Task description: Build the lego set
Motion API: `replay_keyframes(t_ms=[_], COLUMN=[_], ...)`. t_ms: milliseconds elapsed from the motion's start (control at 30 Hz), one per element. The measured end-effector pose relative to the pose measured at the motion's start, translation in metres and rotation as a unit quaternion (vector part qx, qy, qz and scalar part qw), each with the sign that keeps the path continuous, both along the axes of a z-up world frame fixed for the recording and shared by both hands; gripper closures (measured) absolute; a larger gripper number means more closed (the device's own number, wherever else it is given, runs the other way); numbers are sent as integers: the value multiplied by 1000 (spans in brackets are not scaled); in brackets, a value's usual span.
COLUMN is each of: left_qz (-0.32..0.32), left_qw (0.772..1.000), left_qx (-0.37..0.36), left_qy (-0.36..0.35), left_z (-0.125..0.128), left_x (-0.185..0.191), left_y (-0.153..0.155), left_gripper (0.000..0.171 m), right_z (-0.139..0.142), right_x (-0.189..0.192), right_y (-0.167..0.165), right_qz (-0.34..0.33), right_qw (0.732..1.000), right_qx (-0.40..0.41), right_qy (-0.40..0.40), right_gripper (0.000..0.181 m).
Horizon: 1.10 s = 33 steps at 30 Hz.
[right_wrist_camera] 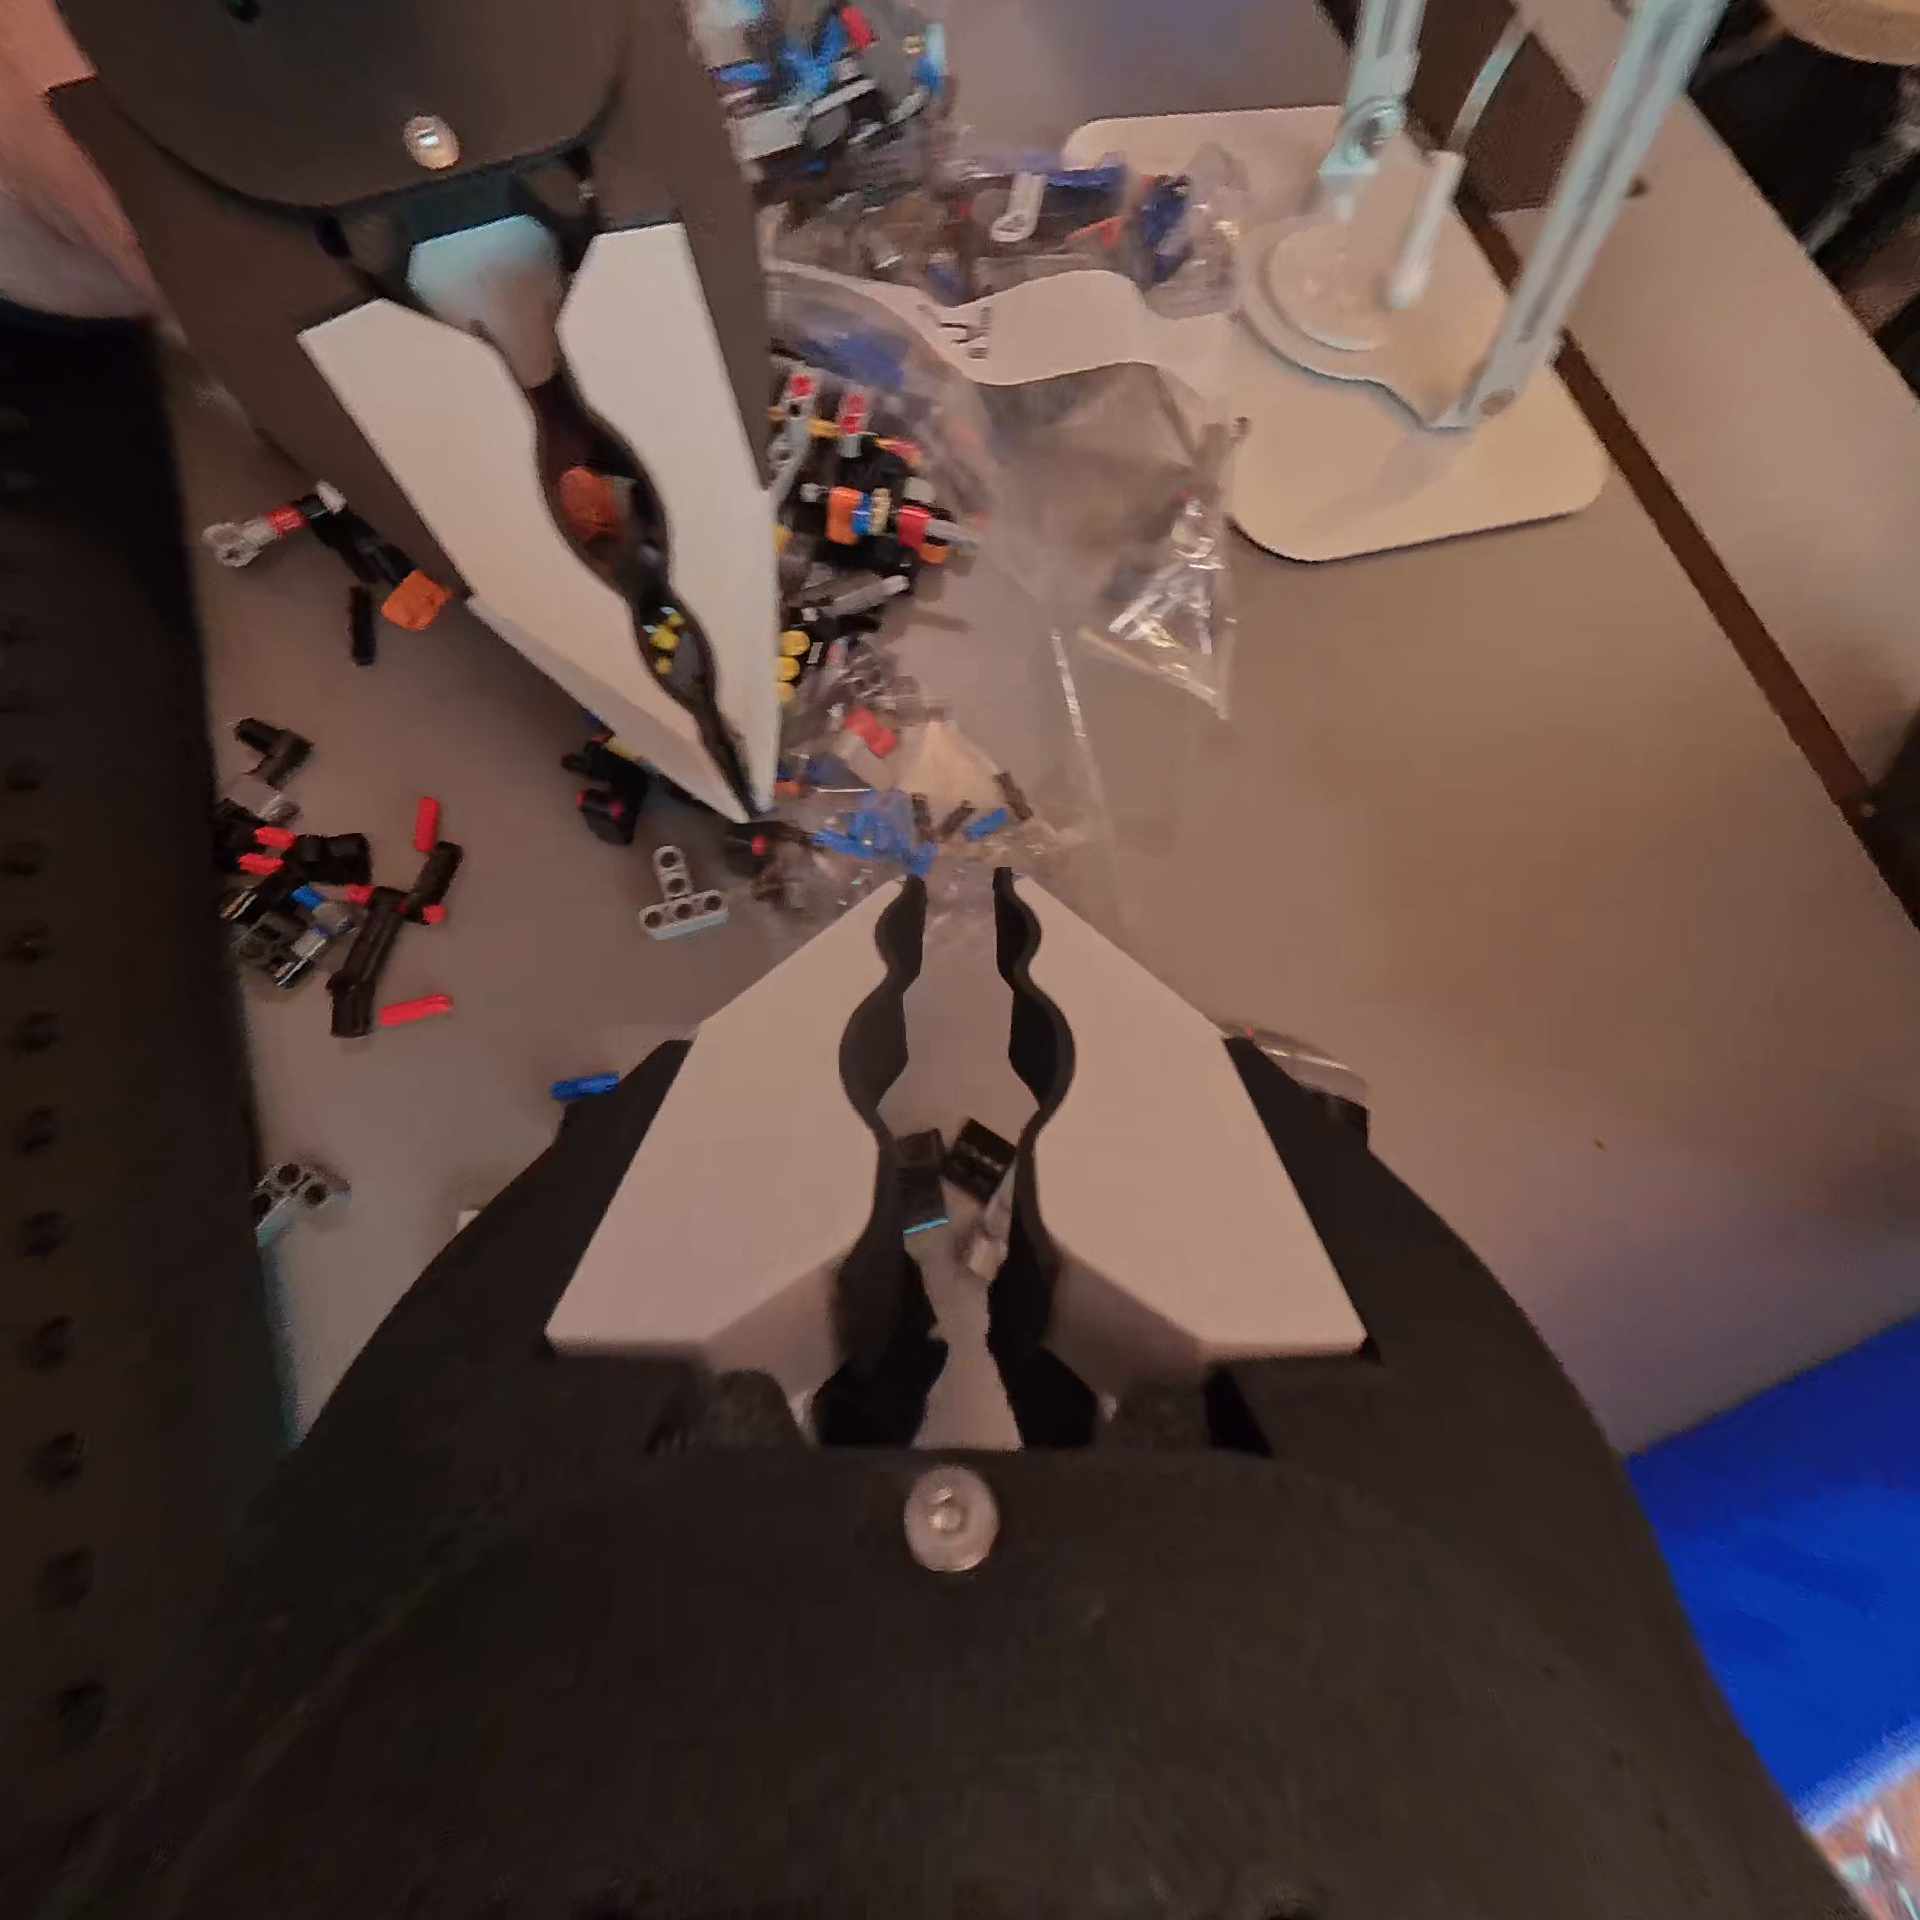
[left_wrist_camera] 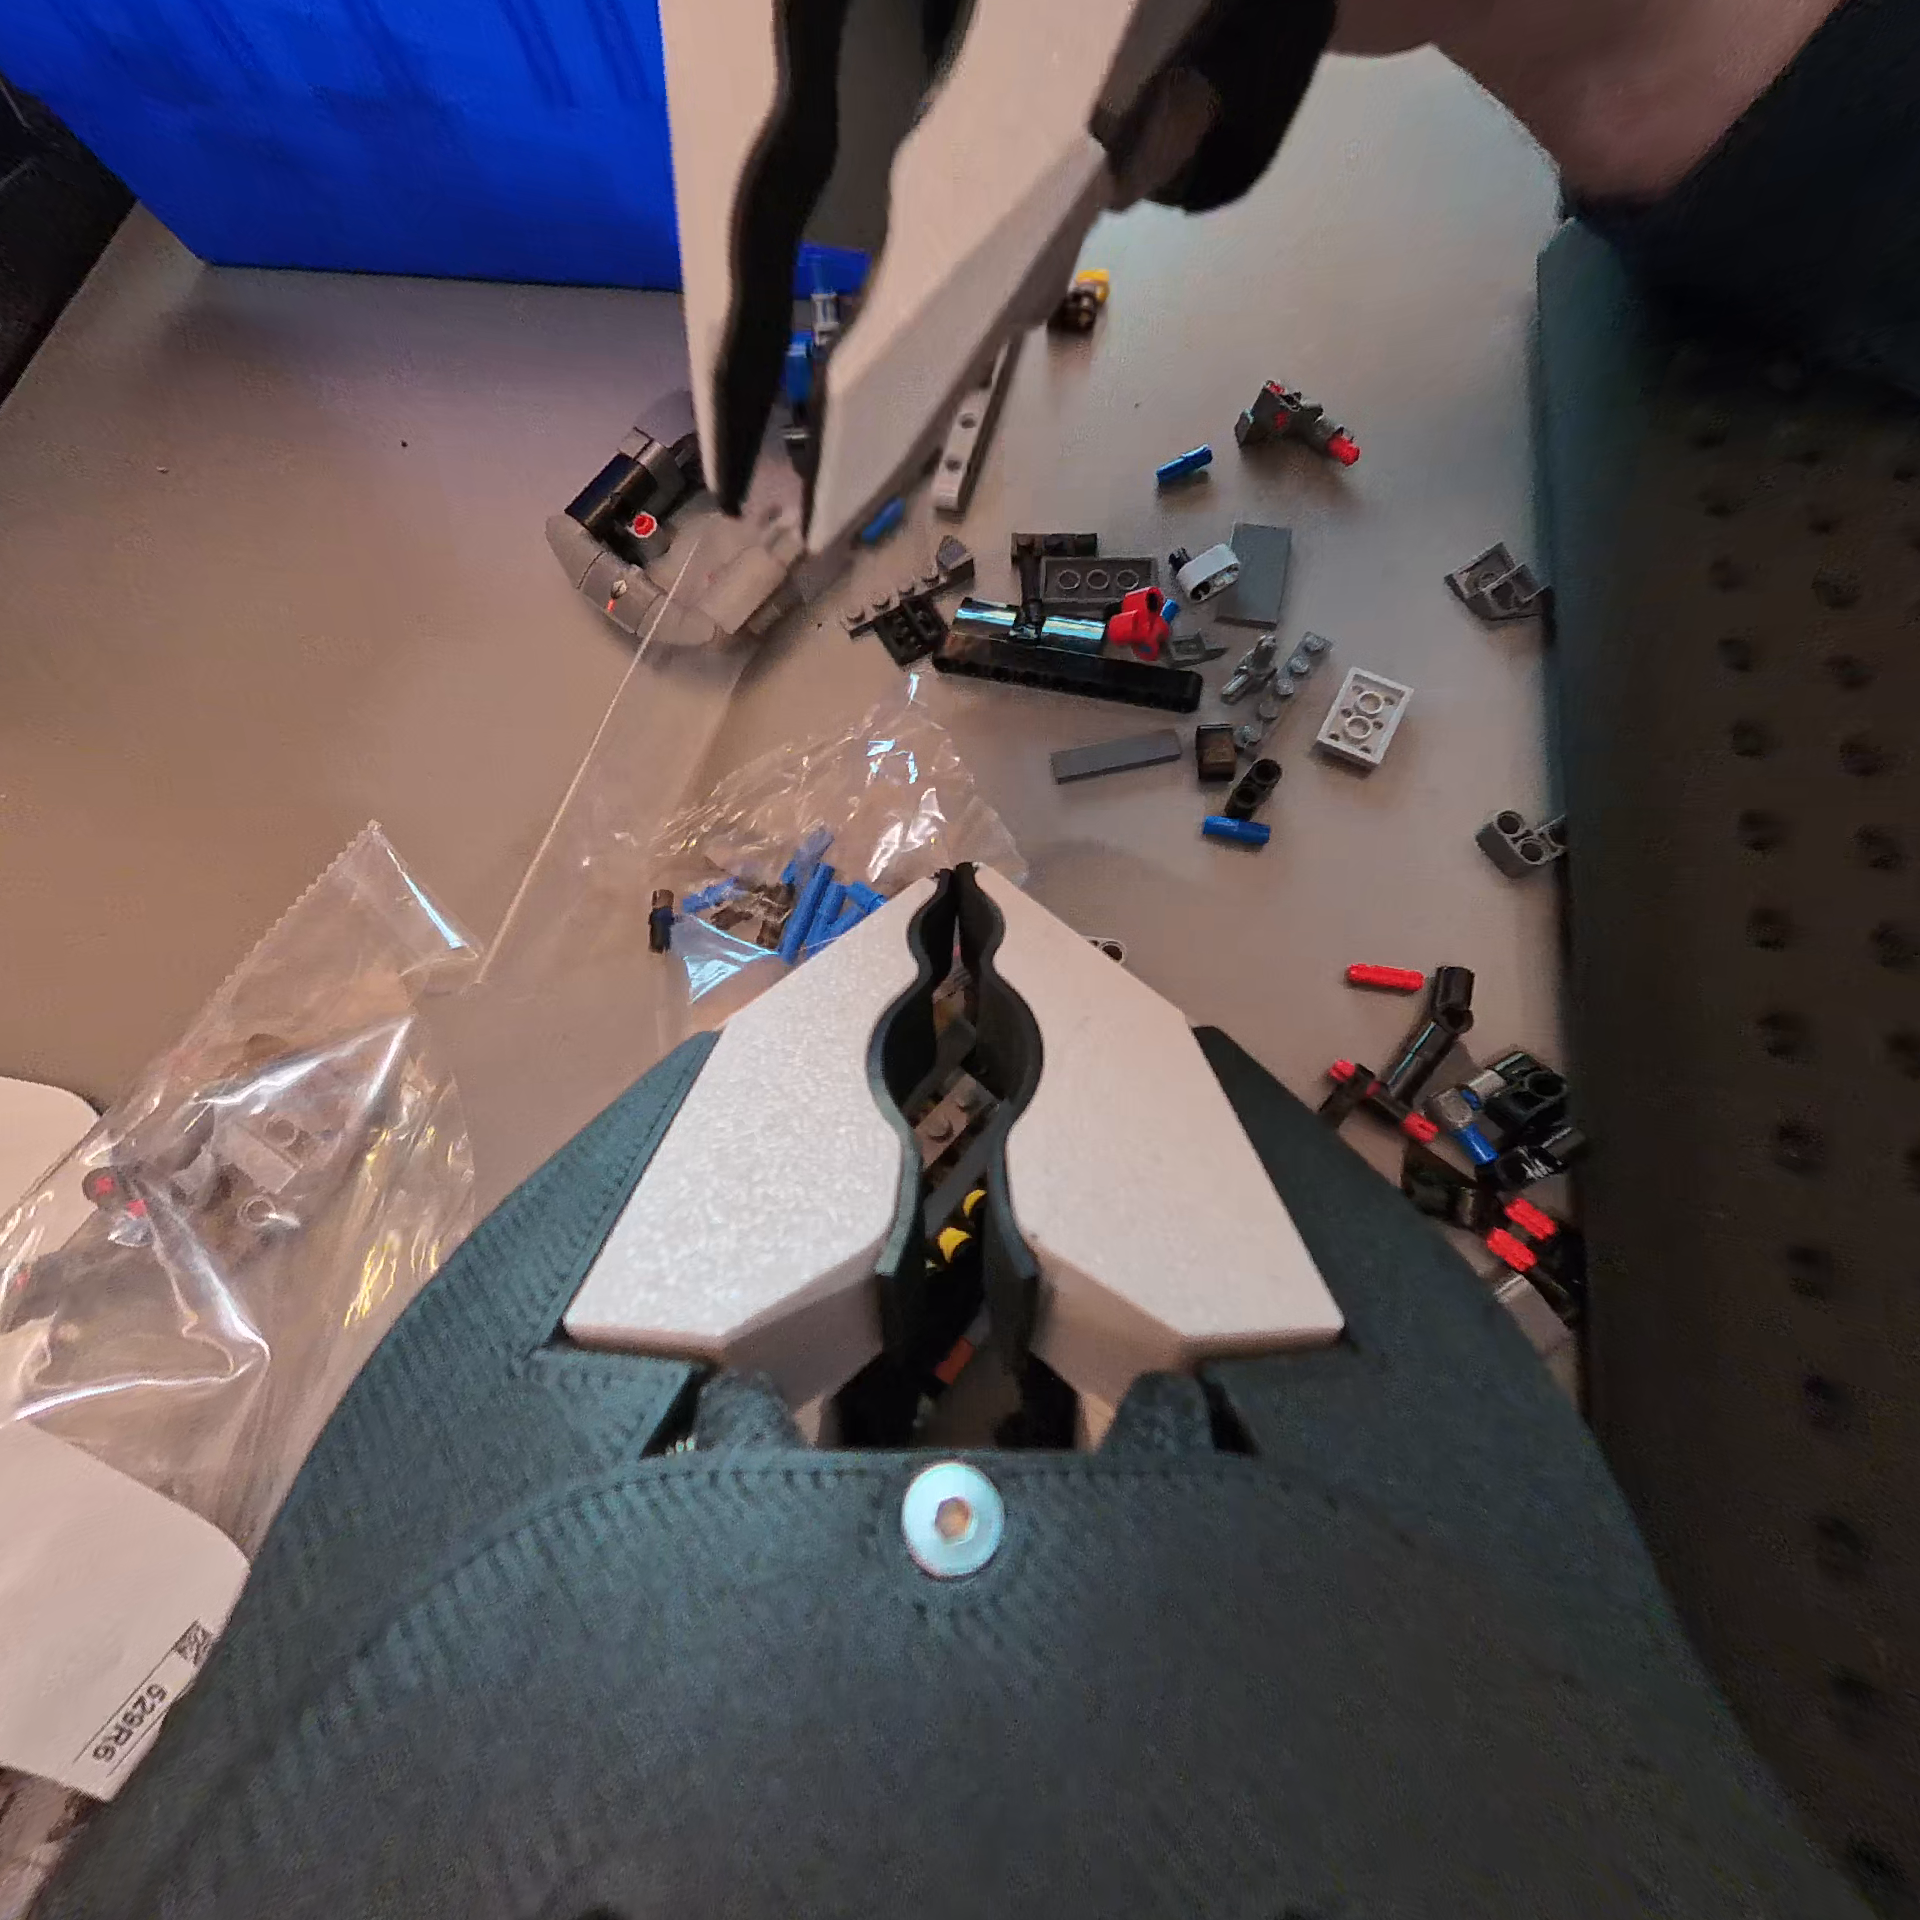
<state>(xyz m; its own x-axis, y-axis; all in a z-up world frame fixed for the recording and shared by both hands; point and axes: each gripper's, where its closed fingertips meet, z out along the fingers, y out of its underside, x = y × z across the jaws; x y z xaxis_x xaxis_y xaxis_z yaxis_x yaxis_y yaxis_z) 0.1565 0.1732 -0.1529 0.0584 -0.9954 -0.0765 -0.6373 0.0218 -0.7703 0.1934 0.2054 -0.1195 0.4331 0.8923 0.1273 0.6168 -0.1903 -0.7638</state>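
A partly built grey and black Lego model [left_wrist_camera: 623,551] with red dots lies on the grey table [left_wrist_camera: 260,582]. My right gripper [left_wrist_camera: 774,520] hangs over it with a narrow gap between its tips, holding nothing. In the right wrist view the right gripper [right_wrist_camera: 958,883] shows that gap, with small black bricks [right_wrist_camera: 951,1164] visible below through it. My left gripper [left_wrist_camera: 961,878] is shut, its tips at the edge of a clear bag of blue pins [left_wrist_camera: 821,894]. I cannot tell if it pinches the bag. It also shows in the right wrist view [right_wrist_camera: 753,805].
Loose pieces lie scattered at the right [left_wrist_camera: 1143,634] and in a black and red heap [left_wrist_camera: 1455,1122]. More clear bags of parts [left_wrist_camera: 208,1164] lie at the left. A blue box [left_wrist_camera: 364,135] stands at the back. A white stand base [right_wrist_camera: 1403,457] sits beyond the bags. A dark perforated surface [left_wrist_camera: 1766,935] borders the table.
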Motion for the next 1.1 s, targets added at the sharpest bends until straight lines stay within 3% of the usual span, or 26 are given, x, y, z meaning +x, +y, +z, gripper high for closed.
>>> replay_keyframes(t_ms=[233, 500, 600, 767, 933, 1100], left_qz=[1, -2, -2, -4, -3, -3], left_qw=[1000, 1000, 1000, 1000, 1000, 1000], left_qx=[-1, 19, 17, 14, 11, 10], left_qy=[1, 6, 3, 4, 5, 4], left_z=[-3, 1, 2, 1, 0, 0], left_x=[0, 0, 0, 1, 1, 1], left_y=[2, -1, -1, -2, -1, -2], left_gripper=[171, 171, 171, 171, 171, 171], right_z=[-20, -29, -31, -61, -63, -77], right_x=[44, 83, 88, 88, 64, 61], right_y=[21, 21, 2, -28, -24, -11], right_qz=[-97, -146, -119, -61, -36, -57], right_qw=[994, 986, 988, 981, 982, 977], right_qx=[-27, -53, -87, -157, -157, -157], right_qy=[-34, -65, -55, -96, -97, -133], right_gripper=[169, 175, 174, 169, 168, 167])
